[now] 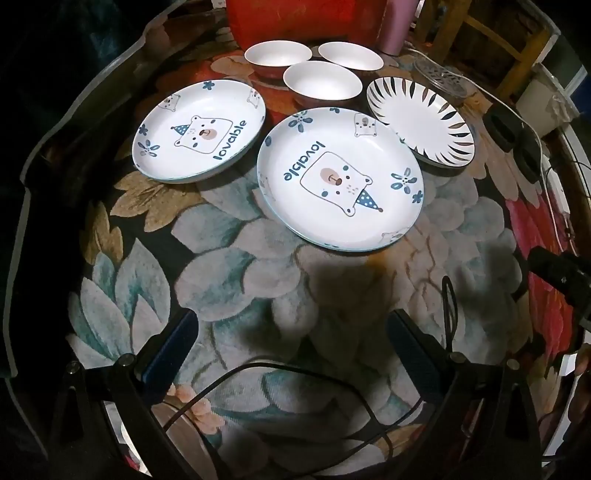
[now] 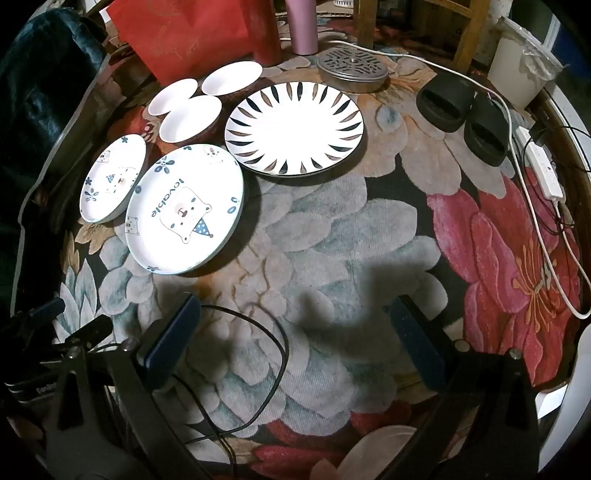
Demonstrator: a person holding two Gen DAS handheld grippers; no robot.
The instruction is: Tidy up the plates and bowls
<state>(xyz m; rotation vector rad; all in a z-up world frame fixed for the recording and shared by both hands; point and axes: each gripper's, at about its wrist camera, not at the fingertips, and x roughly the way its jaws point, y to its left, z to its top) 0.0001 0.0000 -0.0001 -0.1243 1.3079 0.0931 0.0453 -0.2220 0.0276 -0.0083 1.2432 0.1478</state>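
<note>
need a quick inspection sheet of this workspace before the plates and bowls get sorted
surface: floral cloth, no spills seen
job's things: two bear plates, one striped plate, three white bowls clustered behind them; nothing stacked
clutter: pair of black slippers, perforated metal lid, pink tumbler
grippers: left gripper and right gripper both over bare cloth, jaws wide open, holding nothing
cables: black cable loops under the right gripper; white power strip with cord at the right edge
surroundings: red bag, wooden chair legs, white bucket
</note>
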